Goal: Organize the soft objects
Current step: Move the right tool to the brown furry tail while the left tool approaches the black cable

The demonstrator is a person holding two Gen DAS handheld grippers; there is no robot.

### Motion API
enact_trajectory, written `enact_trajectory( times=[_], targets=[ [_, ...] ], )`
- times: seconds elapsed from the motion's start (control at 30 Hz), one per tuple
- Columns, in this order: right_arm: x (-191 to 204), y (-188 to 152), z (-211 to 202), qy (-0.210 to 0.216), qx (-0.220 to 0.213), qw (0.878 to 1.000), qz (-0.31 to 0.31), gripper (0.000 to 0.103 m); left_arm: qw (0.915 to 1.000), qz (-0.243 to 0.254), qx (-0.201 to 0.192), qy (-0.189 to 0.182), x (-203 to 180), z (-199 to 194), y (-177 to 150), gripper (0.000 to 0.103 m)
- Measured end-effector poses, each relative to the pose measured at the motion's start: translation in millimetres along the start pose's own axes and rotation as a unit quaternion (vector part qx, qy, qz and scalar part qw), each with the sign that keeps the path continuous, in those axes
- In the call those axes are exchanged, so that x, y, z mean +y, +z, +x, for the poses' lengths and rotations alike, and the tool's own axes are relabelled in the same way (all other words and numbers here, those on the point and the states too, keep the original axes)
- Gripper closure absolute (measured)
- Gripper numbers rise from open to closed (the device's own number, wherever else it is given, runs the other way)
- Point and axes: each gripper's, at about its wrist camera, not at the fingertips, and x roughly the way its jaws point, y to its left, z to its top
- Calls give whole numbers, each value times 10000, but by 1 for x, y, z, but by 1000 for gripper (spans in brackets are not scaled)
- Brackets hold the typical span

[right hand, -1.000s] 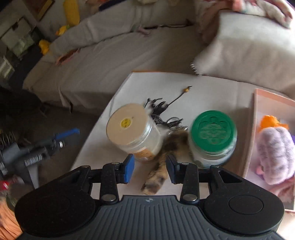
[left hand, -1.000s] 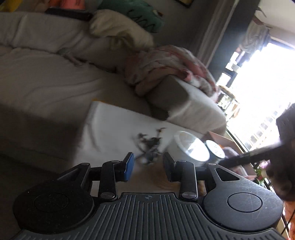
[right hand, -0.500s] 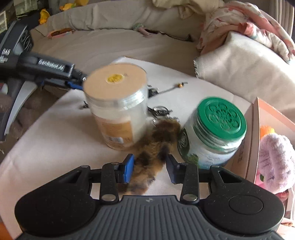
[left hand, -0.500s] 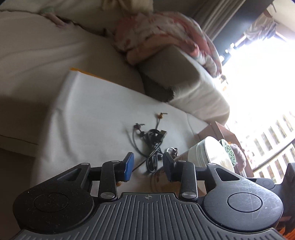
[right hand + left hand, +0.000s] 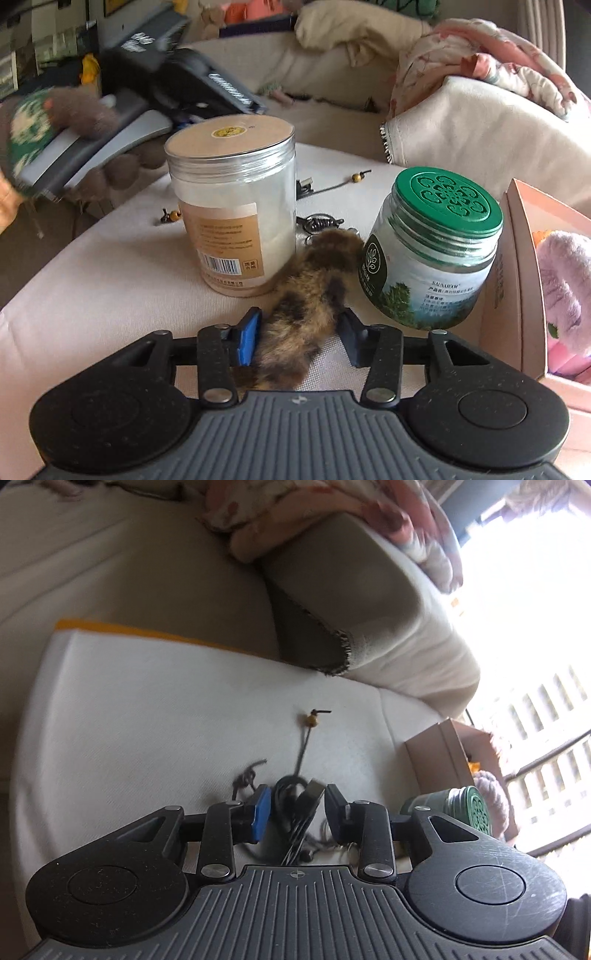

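The right gripper [image 5: 300,336] sits at the bottom centre of its view with a brown-and-black furry tail-shaped plush [image 5: 306,299] between its jaws. The jaws have just been opening; the blue pad [image 5: 246,341] on the left and the dark pad on the right stand beside the fur, and whether they press it cannot be told. Compared with half a second ago, the plush fills more of the gap and reaches further back toward the gripper body. It lies on the white cloth-covered surface [image 5: 110,280], its far end against a metal key ring [image 5: 320,223], between a clear plastic jar with a tan flat lid [image 5: 232,206] at centre left and a glass jar with a green embossed lid [image 5: 432,251] at centre right. A pink cardboard box [image 5: 517,266] at the right edge holds a lilac plush toy [image 5: 565,284].

The left gripper [image 5: 297,812] is low in its own view, and its jaws have just been closing; a bundle of black cable [image 5: 295,805] lies between them, partly open, with gaps on both sides. The cable is closer than a second ago, when it lay well ahead of the fingertips. A dark cord with a yellow bead [image 5: 312,720] stretches toward mid-frame.
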Motion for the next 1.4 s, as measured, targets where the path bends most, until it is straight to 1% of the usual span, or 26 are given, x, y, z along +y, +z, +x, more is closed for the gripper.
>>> enact_trajectory(
  times=[0.07, 0.1, 0.13, 0.2, 0.3, 0.37, 0.43, 0.5, 0.53, 0.57, 0.67, 0.7, 0.77, 0.83, 0.93, 1.0, 1.03, 1.1, 1.17, 1.27, 1.4],
  targets=[
    [2, -6, -2, -31, -173, 9998, -29, 53, 9994, 254, 187, 150, -13, 7, 10, 68],
    [3, -8, -2, -57, -243, 9997, -37, 53, 9983, 418, 276, 307, -21, 11, 14, 68],
    [4, -9, -4, -62, -255, 9996, -38, 53, 9964, 584, 355, 496, -28, 14, 17, 68],
    [1, -9, -5, 67, -244, 9997, 31, 47, 9908, 890, 545, 857, -41, 22, 21, 67],
    [-2, -8, -4, 146, -250, 9996, 57, 46, 9835, 1159, 834, 1108, -53, 31, 21, 67],
    [-3, -8, -5, 177, -261, 9995, 85, 46, 9784, 1309, 853, 1357, -57, 30, 18, 65],
    [-5, -7, -4, 220, -271, 9993, 140, 46, 9713, 1485, 760, 1696, -56, 25, 12, 64],
    [-6, -7, -6, 246, -279, 9992, 175, 46, 9646, 1478, 600, 2098, -48, 16, 6, 65],
    [-7, -7, -5, 247, -279, 9991, 177, 46, 9644, 1370, 528, 2198, -40, 9, 3, 67],
    [-7, -6, -4, 242, -278, 9992, 168, 46, 9672, 1204, 429, 2197, -33, 2, 0, 67],
    [-6, -6, -3, 206, -276, 9993, 131, 46, 9815, 661, 42, 1798, -13, -31, -11, 67],
    [-6, -7, -2, 192, -275, 9994, 116, 46, 9838, 501, -107, 1716, -8, -42, -15, 67],
    [-4, -7, -2, 157, -272, 9995, 80, 46, 9844, 231, -302, 1715, -3, -61, -24, 67],
    [-2, -6, -2, 131, -267, 9995, 43, 45, 9874, 10, -287, 1556, 1, -66, -32, 67],
    [1, -6, -1, 94, -259, 9996, -5, 44, 9932, -423, -92, 1078, 5, -62, -40, 67],
    [2, -6, -1, 76, -258, 9996, -20, 44, 9935, -796, 63, 816, 10, -53, -40, 67],
    [3, -6, -1, 70, -259, 9996, -19, 44, 9927, -925, 129, 764, 12, -50, -39, 67],
    [3, -6, -1, 70, -259, 9996, -20, 44, 9919, -939, 225, 821, 11, -40, -36, 67],
    [3, -6, -1, 72, -258, 9996, -20, 44, 9911, -918, 181, 949, 9, -33, -32, 71],
    [3, -6, -2, 65, -261, 9996, -16, 44, 9900, -736, 167, 1188, 2, -26, -24, 72],
    [3, -7, -2, 61, -265, 9996, -9, 43, 9900, -370, 220, 1341, -8, -19, -22, 72]
  ],
)
